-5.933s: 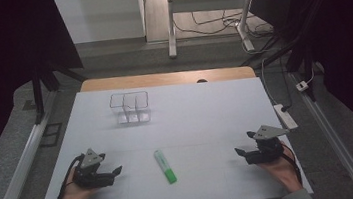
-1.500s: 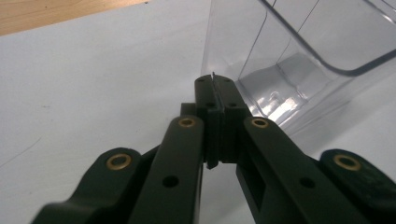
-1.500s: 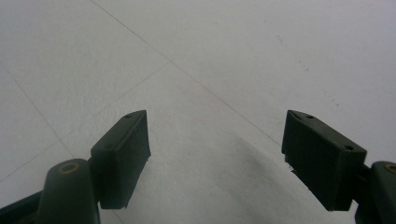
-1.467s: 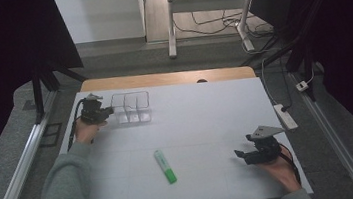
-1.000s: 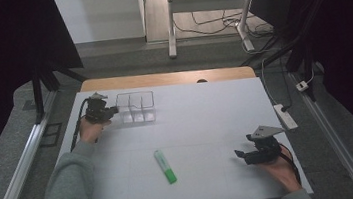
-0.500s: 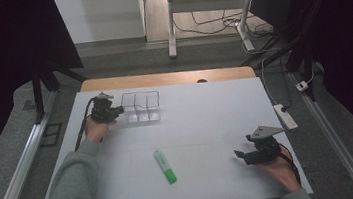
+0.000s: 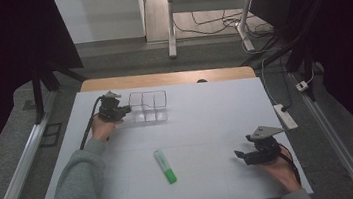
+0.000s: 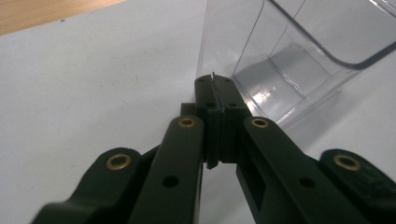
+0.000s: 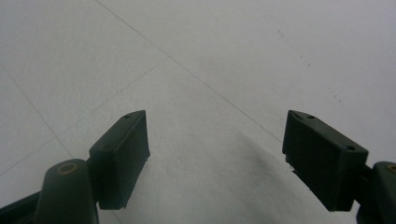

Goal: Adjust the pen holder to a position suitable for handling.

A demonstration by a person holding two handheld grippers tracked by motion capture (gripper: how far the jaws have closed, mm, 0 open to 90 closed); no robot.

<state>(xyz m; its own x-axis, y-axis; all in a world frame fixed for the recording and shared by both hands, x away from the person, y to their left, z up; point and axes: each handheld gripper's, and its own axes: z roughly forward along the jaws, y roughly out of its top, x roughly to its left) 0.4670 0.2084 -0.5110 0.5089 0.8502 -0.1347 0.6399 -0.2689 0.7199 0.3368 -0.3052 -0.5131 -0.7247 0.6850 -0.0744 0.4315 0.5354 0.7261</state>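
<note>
The white table [image 7: 207, 121] carries everything, and the clear plastic organizer [image 7: 148, 106] serves as the landmark, standing toward the table's far left part. In the high view it shows partitioned compartments, and none of them holds anything visible; in the left gripper view the nearest compartment [image 8: 289, 74] is bare down to its glossy floor.

The left gripper [image 7: 115, 110] sits just left of the organizer, at its left end wall. Its jaws are pressed together, and in the left gripper view a thin clear edge shows between the tips [image 8: 215, 88] beside the organizer's corner, so they appear clenched on its wall.

The right gripper [image 7: 251, 154] rests well away from the organizer, toward the near right, jaws spread wide over bare table, grasping nothing.

The green marker [image 7: 165, 165] lies flat, well nearer than the organizer, between the two grippers.
</note>
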